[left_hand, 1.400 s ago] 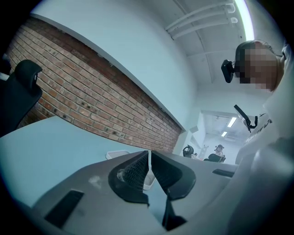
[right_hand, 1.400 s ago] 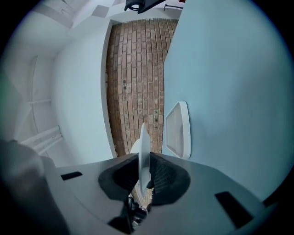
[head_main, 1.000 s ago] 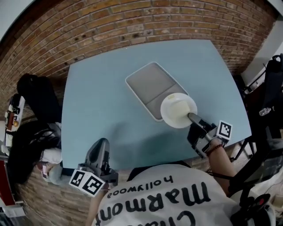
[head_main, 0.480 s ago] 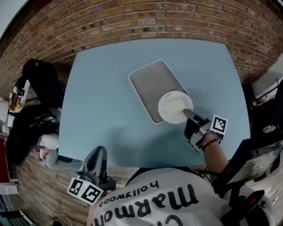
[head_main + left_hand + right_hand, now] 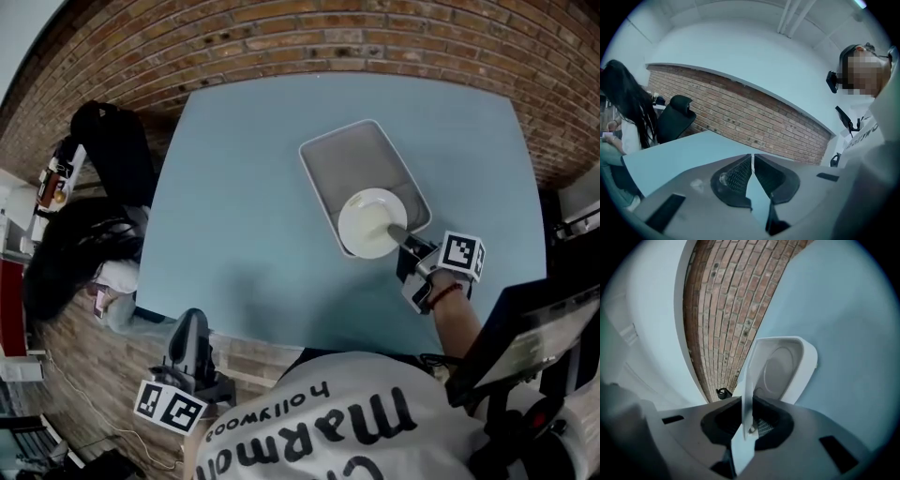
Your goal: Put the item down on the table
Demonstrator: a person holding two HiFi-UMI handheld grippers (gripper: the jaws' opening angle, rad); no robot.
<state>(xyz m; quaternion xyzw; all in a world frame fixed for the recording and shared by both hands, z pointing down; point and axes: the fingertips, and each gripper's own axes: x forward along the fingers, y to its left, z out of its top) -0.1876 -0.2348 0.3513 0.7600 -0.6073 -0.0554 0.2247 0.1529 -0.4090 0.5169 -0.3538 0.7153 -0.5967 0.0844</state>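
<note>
The carrying step is in hand: the white plate [image 5: 370,222] is pinched at its near rim in the narrowly parted jaws of the right gripper [image 5: 401,237]. It is held over the near end of the grey tray [image 5: 352,155], not yet on the blue table [image 5: 234,206]. Next, a shift to bare tabletop, a lowering and a release seem called for; the left gripper [image 5: 752,165] is held low, jaws pressed together on nothing.

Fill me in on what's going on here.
A person holds a gripper in each hand. The right gripper is shut on the rim of a white plate, holding it over the near end of a grey tray on the blue table. The left gripper is shut and empty, by the table's near edge.
</note>
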